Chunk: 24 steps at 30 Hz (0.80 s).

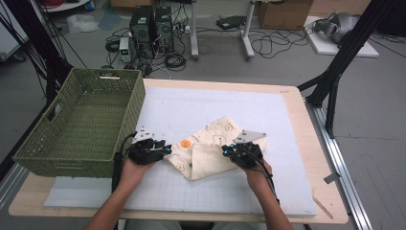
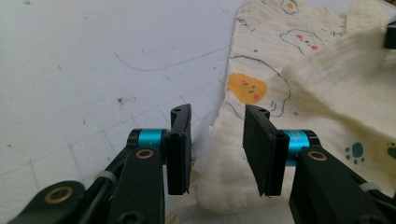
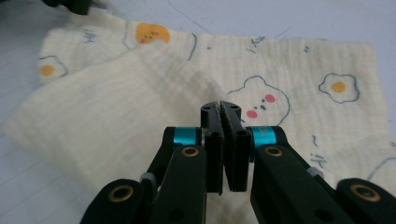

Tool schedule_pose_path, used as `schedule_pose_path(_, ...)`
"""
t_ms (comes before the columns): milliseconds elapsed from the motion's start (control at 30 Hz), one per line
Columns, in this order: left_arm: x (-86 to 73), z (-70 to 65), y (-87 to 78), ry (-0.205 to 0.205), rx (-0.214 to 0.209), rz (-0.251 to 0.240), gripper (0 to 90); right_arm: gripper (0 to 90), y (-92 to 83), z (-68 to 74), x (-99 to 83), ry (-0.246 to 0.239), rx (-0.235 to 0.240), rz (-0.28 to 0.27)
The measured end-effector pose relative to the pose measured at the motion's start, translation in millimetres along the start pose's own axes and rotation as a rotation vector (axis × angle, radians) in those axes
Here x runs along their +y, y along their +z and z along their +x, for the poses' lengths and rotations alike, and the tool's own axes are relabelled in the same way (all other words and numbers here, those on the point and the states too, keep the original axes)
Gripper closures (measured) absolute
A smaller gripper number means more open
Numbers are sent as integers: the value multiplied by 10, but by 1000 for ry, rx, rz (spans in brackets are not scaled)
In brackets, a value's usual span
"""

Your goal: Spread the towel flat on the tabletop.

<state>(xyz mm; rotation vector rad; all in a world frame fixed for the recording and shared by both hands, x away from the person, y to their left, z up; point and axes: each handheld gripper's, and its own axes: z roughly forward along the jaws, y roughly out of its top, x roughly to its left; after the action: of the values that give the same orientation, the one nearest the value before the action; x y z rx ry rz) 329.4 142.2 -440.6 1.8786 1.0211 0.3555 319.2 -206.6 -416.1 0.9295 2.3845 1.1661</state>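
Note:
A cream cloth (image 1: 210,143) printed with bears and fried eggs lies partly folded on the white gridded mat (image 1: 191,100). My left gripper (image 1: 165,149) sits at the cloth's left edge. In the left gripper view its jaws (image 2: 217,112) stand open, low over the cloth (image 2: 303,93) edge, pressing on nothing. My right gripper (image 1: 225,151) is at the folded flap's right side. In the right gripper view its jaws (image 3: 220,106) are shut with a ridge of the cloth (image 3: 116,107) drawn up into them. The flap rises toward that gripper in the left gripper view.
A green woven basket (image 1: 72,158) stands at the table's left, close beside my left hand. The wooden table edge (image 1: 306,143) runs along the right of the mat. Cables and computer boxes sit on the floor beyond the table.

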Motion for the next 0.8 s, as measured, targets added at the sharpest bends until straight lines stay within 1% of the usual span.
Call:
schedule_pose_path(67,0,-1,-1,0,1,0,622,884,-139,15,-51,-10,-1,-19)
schedule_pose_path(133,0,-3,0,1,2,-1,622,884,-268,26,-126,-5,0,-24)
schedule_pose_path(167,1,-6,2,3,3,-1,622,885,-324,22,-173,-12,-6,-24)
schedule_pose_path(233,4,-14,-1,6,8,-9,624,885,-429,27,-276,3,-7,-22)
schedule_pose_path(333,7,-15,-10,10,11,-12,625,885,-572,34,-426,10,-10,-15)
schedule_pose_path(433,1,-16,6,7,11,-4,622,885,-716,44,-604,30,-25,17)
schedule_pose_path(467,0,-23,16,5,10,-3,619,885,-761,51,-678,33,-27,36)
schedule_pose_path(533,-3,-32,32,12,10,7,605,885,-814,62,-764,31,-40,69)
schedule_pose_path(567,-3,-40,39,13,9,10,596,887,-845,61,-798,34,-49,81)
schedule_pose_path(600,-4,-47,45,15,11,13,586,870,-882,53,-820,37,-65,84)
schedule_pose_path(633,-4,-53,52,16,12,14,575,825,-925,41,-832,54,-77,72)
schedule_pose_path(667,-4,-59,60,15,13,13,565,776,-969,17,-835,79,-84,44)
schedule_pose_path(700,-5,-60,65,16,12,15,560,753,-1010,-4,-830,105,-96,15)
schedule_pose_path(733,-5,-62,70,16,13,17,553,714,-1042,-31,-822,119,-106,-10)
schedule_pose_path(767,-5,-63,74,17,13,18,549,673,-1063,-53,-809,140,-127,-25)
schedule_pose_path(800,-5,-63,75,19,13,19,547,654,-1073,-98,-797,159,-149,-48)
